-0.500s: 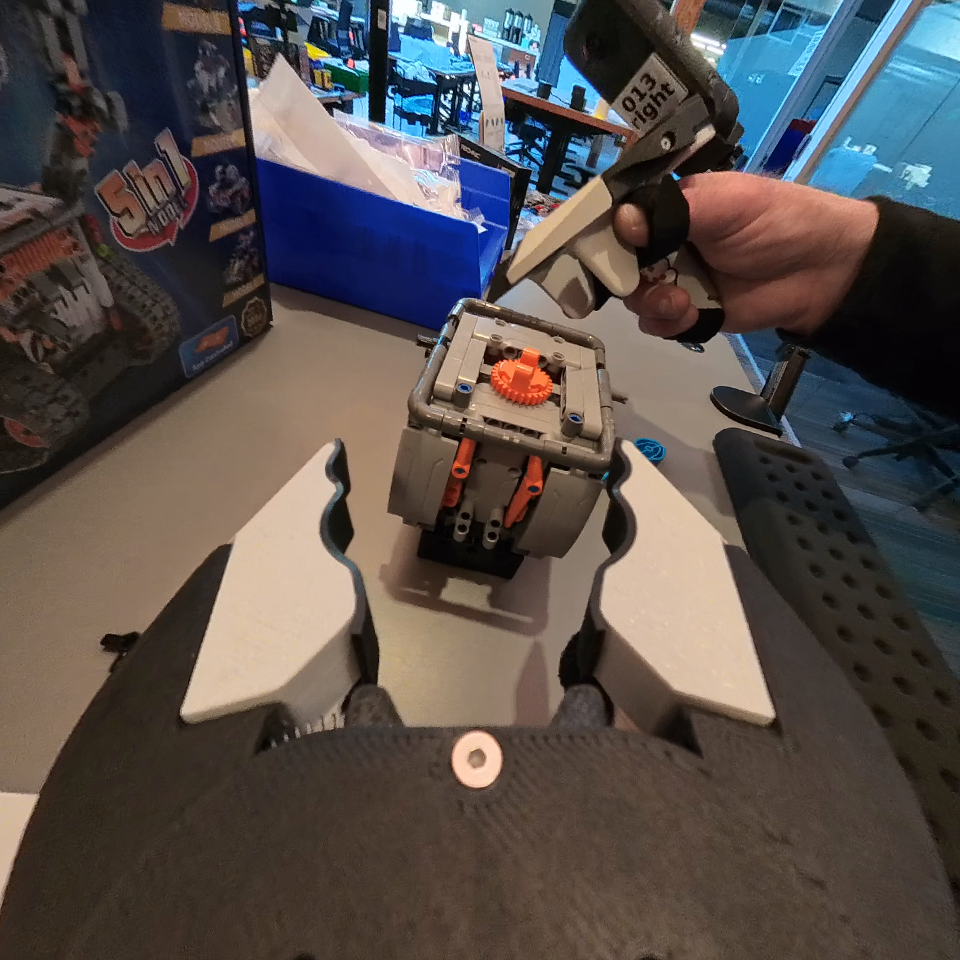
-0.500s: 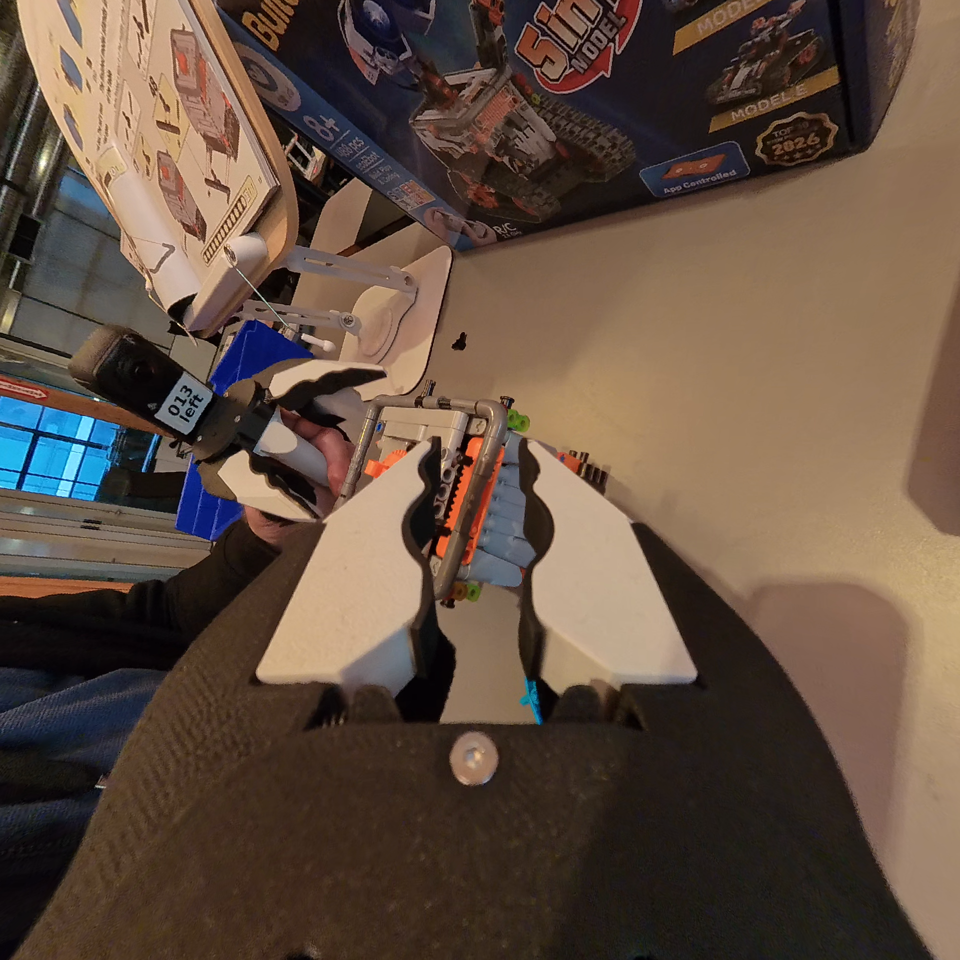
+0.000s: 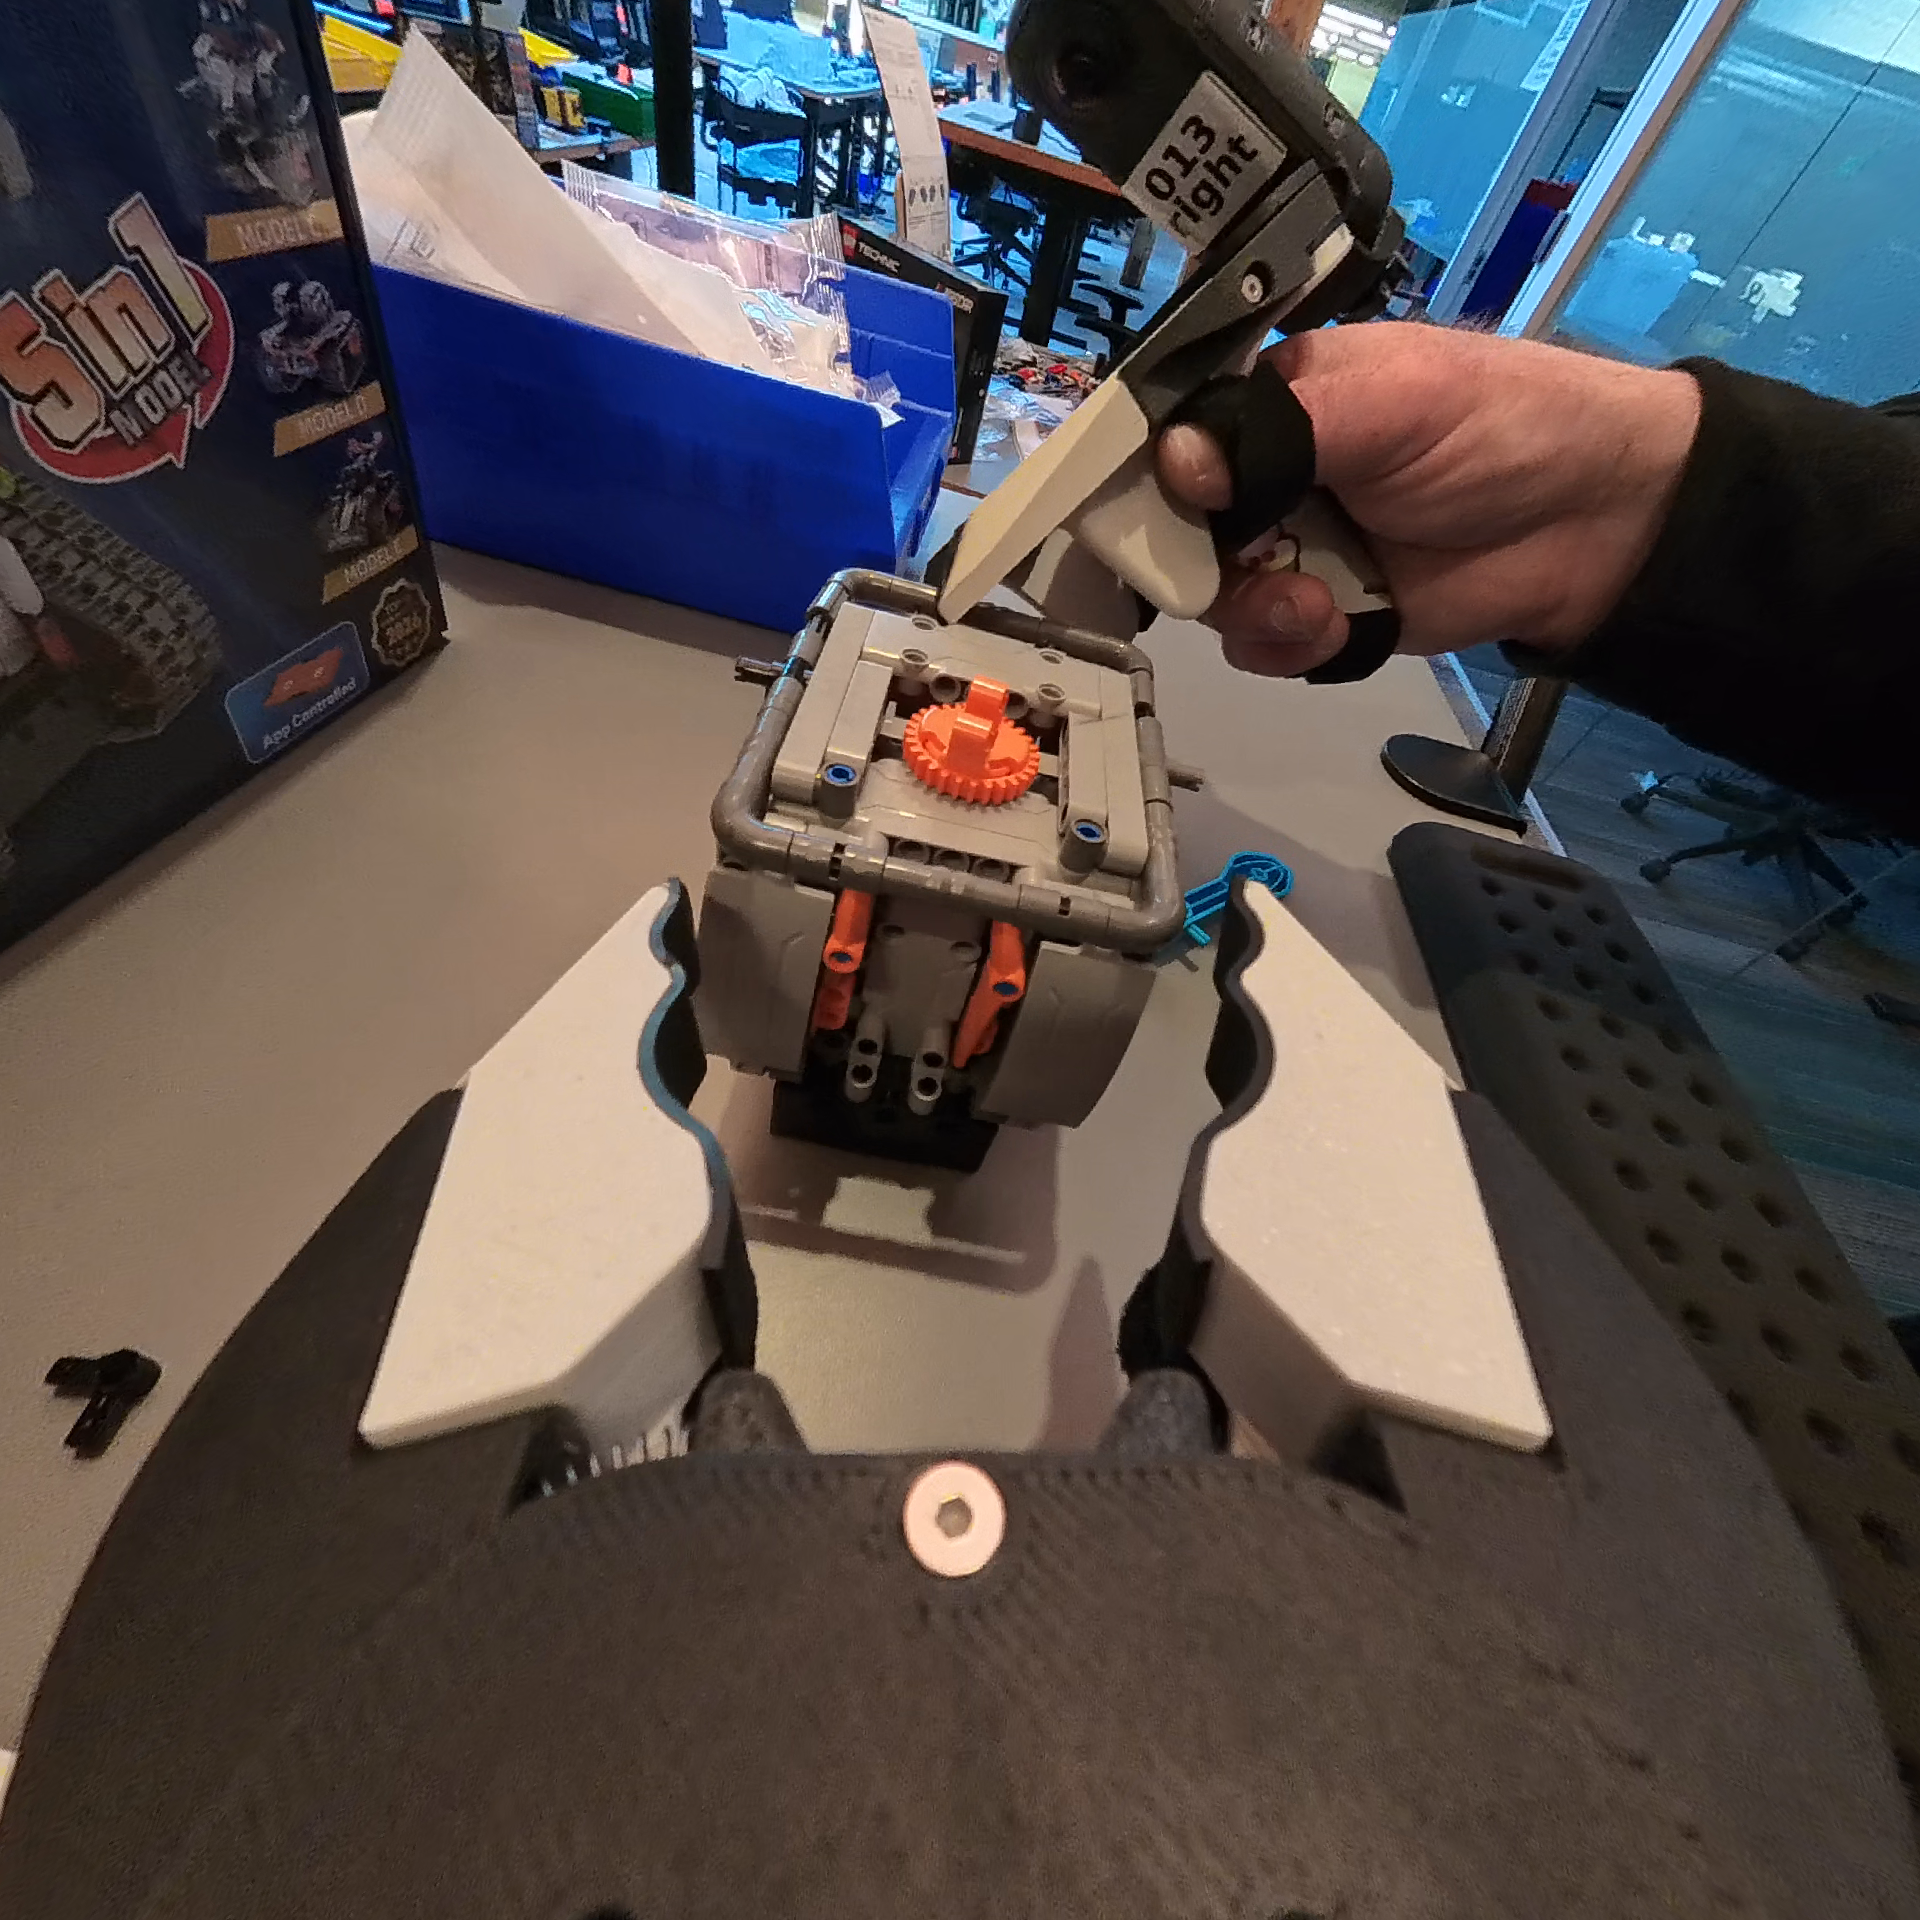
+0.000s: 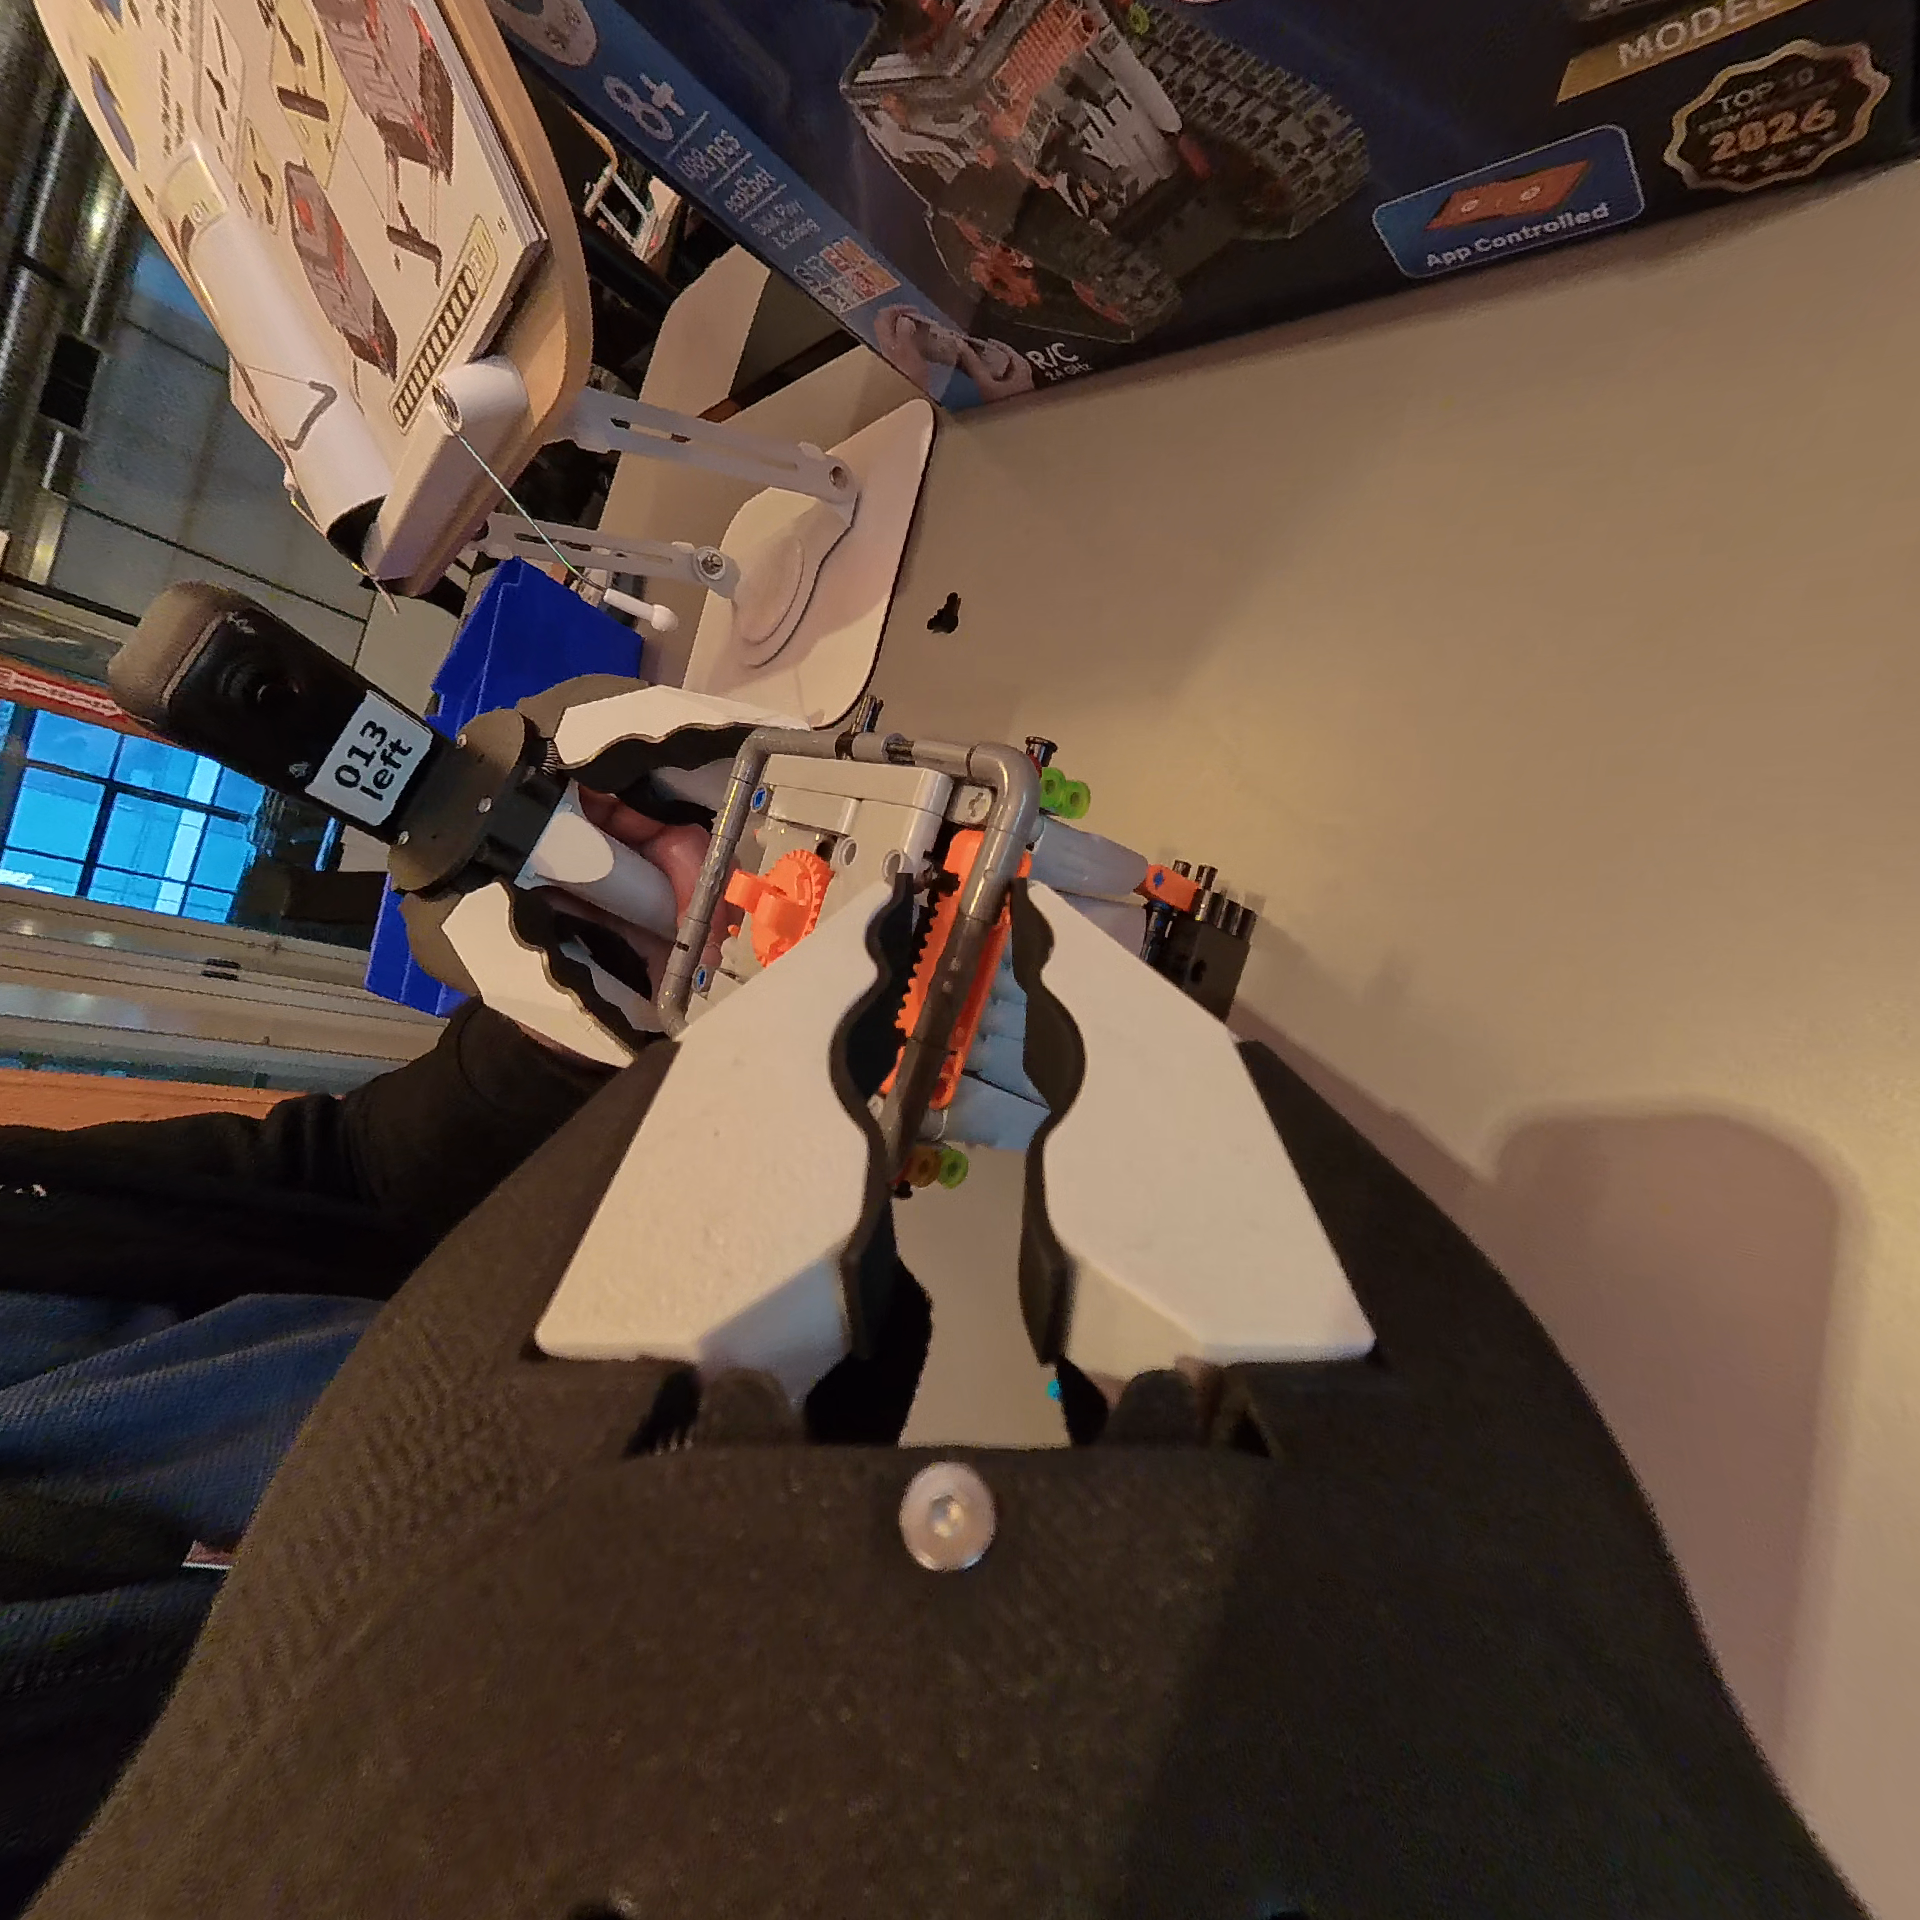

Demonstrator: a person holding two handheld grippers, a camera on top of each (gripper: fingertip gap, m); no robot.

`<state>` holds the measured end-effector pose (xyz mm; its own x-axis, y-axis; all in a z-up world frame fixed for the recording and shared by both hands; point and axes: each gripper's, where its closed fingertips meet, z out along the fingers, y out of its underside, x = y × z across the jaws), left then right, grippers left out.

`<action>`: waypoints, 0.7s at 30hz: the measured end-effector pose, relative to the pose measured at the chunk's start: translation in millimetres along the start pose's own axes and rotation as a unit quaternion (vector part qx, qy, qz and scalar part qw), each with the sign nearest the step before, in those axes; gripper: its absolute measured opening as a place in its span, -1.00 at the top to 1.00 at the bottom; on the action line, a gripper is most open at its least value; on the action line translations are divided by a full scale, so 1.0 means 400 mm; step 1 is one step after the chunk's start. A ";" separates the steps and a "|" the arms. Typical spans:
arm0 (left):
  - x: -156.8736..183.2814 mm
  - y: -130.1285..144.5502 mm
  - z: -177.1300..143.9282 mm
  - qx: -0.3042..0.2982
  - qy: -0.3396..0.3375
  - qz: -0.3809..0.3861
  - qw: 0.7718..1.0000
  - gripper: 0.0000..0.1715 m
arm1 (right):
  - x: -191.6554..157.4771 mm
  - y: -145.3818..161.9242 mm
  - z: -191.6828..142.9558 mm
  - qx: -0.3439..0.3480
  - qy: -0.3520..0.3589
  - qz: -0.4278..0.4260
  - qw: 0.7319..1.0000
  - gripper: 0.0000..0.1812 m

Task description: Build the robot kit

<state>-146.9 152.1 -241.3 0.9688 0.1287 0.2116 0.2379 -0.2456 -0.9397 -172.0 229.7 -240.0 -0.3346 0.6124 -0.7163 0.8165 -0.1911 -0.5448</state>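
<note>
Grey desk (image 3: 312,935) carries a grey-and-orange brick model (image 3: 935,883) between my left claw (image 3: 951,997) fingers, spread wide, not touching. Beyond the model, my right claw (image 4: 951,1023) straddles its grey frame, half-closed; whether it pinches, I cannot tell.

Grey brick model (image 3: 935,883) with orange gear (image 3: 971,743); blue bin (image 3: 665,457); white fingers (image 3: 561,1184).

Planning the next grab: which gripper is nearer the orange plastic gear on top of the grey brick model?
Right. The right gripper straddles the top frame of the grey brick model, beside its orange plastic gear; the left gripper is open, lower, flanking its front.
</note>
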 end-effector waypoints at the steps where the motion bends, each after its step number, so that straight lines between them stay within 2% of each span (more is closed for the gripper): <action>1: 0.001 0.000 0.001 0.000 0.001 0.000 1.000 -0.14 | 0.000 -0.001 0.000 -0.001 -0.001 -0.001 1.000 0.82; 7: -0.007 -0.014 -0.001 0.006 -0.008 0.006 1.000 -0.16 | 0.010 -0.036 -0.005 0.019 -0.019 -0.009 1.000 0.74; 12: -0.004 -0.018 0.013 -0.006 -0.004 0.017 1.000 -0.18 | 0.011 -0.062 0.011 0.013 -0.062 -0.024 0.998 0.79; 15: 0.001 -0.006 0.032 -0.019 -0.002 0.024 1.000 -0.17 | 0.014 -0.048 0.030 -0.017 -0.074 -0.034 0.997 0.86; 21: -0.002 -0.009 0.048 -0.017 -0.004 0.027 0.999 -0.14 | 0.013 -0.047 0.033 -0.023 -0.093 -0.047 0.994 0.90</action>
<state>-149.9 171.3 -243.4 0.9800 0.1213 0.1580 0.1869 -0.2853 -0.9400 -195.3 226.5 -239.1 -0.4881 0.4732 -0.7334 0.7964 -0.1024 -0.5961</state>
